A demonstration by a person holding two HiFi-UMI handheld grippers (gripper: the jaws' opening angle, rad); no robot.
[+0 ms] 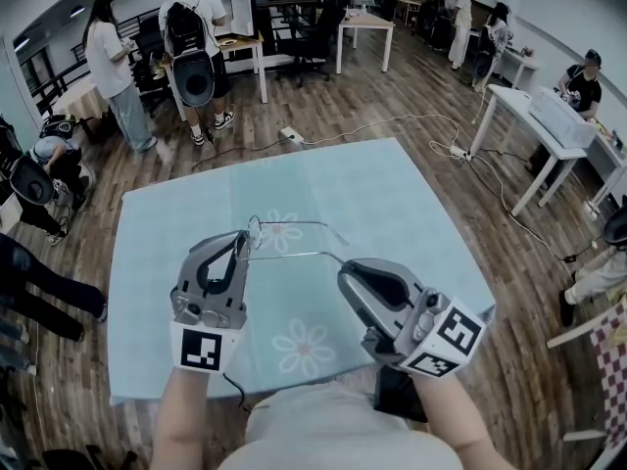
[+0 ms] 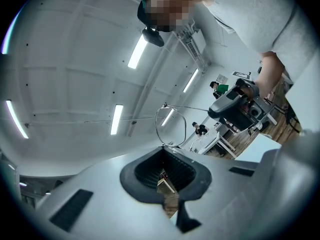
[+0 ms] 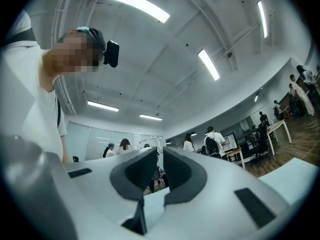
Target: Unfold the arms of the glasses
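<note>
Glasses [image 1: 255,233] hang in the air between the two tongs, above the blue table [image 1: 392,213], with the left tongs [image 1: 242,238] shut tight on the front and the right tongs [image 1: 345,267] squeezed almost shut on one thin arm [image 1: 294,256].

Your glasses [image 2: 173,125] are thin wire, metal by the look, bright and glossy, with clear lenses. Your left gripper [image 1: 245,240] and right gripper [image 1: 345,266] have smooth, matt grey plastic shells; the pads [image 2: 180,170] inside the jaws are darker, dull and finely ribbed, rubbery in look, and the marker cubes [image 1: 201,349] are flat matt black on white. Under you the tablecloth [image 1: 411,213] looks like soft matt cloth, pale blue with printed flowers, and the floor [image 1: 392,96] around it is brown wood plank with a low sheen.
</note>
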